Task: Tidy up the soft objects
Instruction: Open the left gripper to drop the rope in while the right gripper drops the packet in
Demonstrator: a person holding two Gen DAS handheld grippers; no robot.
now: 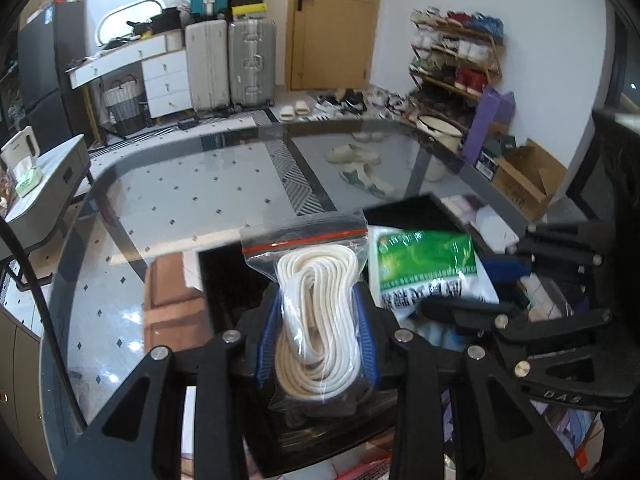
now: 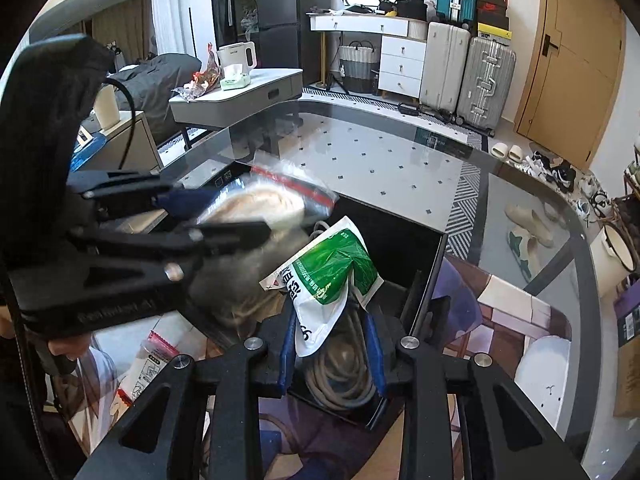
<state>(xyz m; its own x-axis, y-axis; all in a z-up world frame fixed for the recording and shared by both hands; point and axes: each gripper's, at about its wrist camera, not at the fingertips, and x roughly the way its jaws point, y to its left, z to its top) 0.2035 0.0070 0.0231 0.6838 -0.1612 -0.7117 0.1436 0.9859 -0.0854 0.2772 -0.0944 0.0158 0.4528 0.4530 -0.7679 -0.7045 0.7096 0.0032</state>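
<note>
Blue-padded jaws of the left gripper stand narrow, clamped on a clear zip bag of coiled white cord; the bag rises from the pads with its red seal strip at the top. Beside it, the right gripper is closed just as tightly on the lower edge of a green-and-white soft packet, which stands up and leans left above the pads.

Both bags hang over a black bin set under the glass table; another coil of pale cord already lies in the bin below the right gripper. In the right wrist view the left gripper and its bag appear blurred at upper left, close to the packet but apparently not touching it.

Both items look light and limp. The film is probably slick and will crumple, so a pinch across the cord bundle itself, as the left gripper has now, should hold better than a pinch on loose plastic. The packet is held by its edge alone and may droop or slip if swung.

Beyond the table stand a small side table with a white kettle, two silver suitcases, a wooden door and a loaded shoe rack.
</note>
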